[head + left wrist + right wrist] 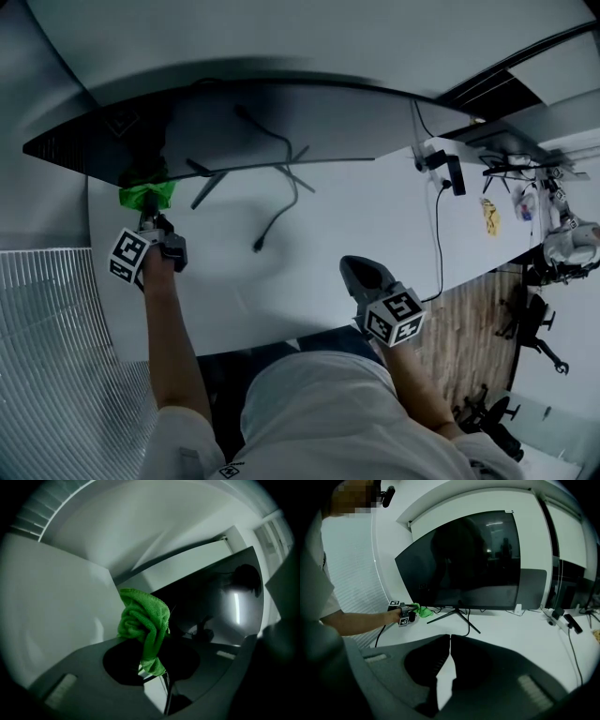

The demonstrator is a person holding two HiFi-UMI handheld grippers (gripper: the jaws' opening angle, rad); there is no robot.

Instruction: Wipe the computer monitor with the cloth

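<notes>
A wide dark monitor (281, 122) stands on a white desk (356, 225) on a splayed stand (453, 612). My left gripper (150, 223) is shut on a bunched green cloth (146, 195), held at the screen's lower left corner. In the left gripper view the green cloth (143, 623) hangs from the jaws in front of the dark screen (220, 606). The right gripper view has the cloth (423, 611) below the monitor (464, 564). My right gripper (361, 274) hovers over the desk's near edge, shut and holding nothing.
A black cable (281, 202) trails from the monitor across the desk. At the right stand a small black device (454, 172), more cables and a yellow item (490, 216). White slatted blinds (56, 347) lie to the left. Office chairs (525, 328) stand on the wooden floor.
</notes>
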